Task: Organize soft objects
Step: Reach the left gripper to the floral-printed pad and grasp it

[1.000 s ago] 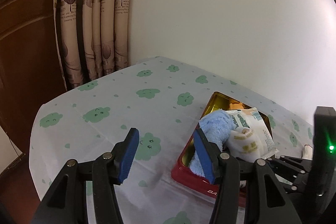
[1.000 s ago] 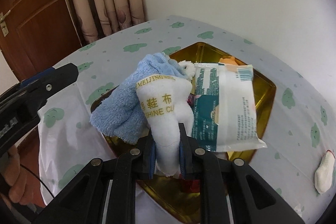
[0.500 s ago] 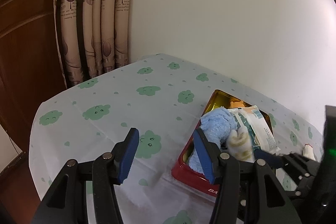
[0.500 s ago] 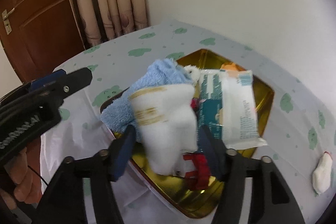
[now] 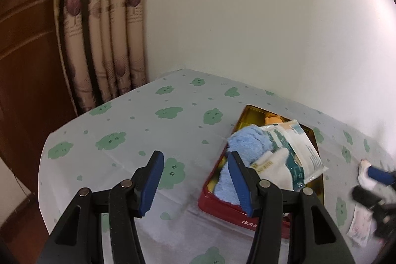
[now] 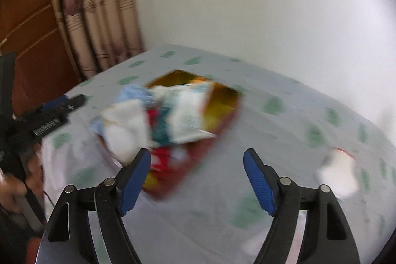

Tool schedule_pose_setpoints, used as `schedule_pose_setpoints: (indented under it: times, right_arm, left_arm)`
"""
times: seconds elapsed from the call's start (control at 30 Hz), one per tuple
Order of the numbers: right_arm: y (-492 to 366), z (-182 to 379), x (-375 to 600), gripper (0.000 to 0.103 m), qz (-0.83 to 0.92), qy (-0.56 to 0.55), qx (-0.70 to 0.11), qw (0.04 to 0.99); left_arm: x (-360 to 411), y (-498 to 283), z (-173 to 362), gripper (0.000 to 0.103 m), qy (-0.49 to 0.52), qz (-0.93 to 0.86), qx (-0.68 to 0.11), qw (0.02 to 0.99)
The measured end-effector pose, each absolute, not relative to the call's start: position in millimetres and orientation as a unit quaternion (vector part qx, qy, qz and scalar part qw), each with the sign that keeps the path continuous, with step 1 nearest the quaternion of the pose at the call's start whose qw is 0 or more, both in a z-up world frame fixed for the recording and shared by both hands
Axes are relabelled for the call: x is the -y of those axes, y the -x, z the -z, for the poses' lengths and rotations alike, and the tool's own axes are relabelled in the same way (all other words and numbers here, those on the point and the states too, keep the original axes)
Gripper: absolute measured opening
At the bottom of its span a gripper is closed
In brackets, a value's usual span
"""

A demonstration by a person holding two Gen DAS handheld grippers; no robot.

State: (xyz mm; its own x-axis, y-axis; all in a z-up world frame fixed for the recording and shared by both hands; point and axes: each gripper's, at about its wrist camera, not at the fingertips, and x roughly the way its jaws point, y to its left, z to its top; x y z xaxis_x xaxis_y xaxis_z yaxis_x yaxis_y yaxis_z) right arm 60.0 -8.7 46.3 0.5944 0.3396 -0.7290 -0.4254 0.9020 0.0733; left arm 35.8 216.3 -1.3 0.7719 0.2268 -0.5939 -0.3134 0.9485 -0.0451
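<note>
The right gripper (image 6: 196, 181) has just been opening; nothing is held between its spread jaws, and bare tablecloth (image 6: 215, 202) is seen under them. The left gripper (image 5: 195, 183) is also spread and empty. The white cloth (image 5: 273, 168) is left in the tin (image 5: 250, 217), laid against the blue towel (image 5: 247, 142) and the wipes pack (image 5: 303, 155). A small white item (image 6: 339, 175) lies apart, right of the tin.

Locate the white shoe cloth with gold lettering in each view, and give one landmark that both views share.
Left wrist: white shoe cloth lies right of centre, in the tin, between the blue towel and the wipes packet.
Right wrist: blurred, left of centre, at the tin's near end.
Shared landmark: the gold-lined red tin.
</note>
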Motion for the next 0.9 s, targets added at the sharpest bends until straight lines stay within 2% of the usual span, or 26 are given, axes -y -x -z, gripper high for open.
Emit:
schedule_pose_setpoints:
  times: [0.17,0.4,0.67,0.9]
  right_arm:
    - [-53.9,-42.7,98.6,0.080,-0.126,0.034,-0.396,0.909]
    - [-42.1,-7.0,212.1,0.081,0.003,0.011,-0.421,0.907]
    - [-28.7,27.6,266.3,0.081,0.054,-0.035,-0.437,0.897]
    - [-26.1,35.2,285.0,0.085,0.073,-0.049,-0.444,0.892]
  left_arm:
    - [-193.0,-35.3,0.5,0.055,0.031,-0.099,-0.301,0.948]
    - [-127.7,-34.0,4.2,0.056,-0.047,0.022,-0.323,0.945]
    - [-29.8,-29.3,-1.9,0.061,-0.097,0.184,-0.341,0.917]
    - [56.4,-37.8,27.5,0.061,-0.127,0.273,-0.393,0.869]
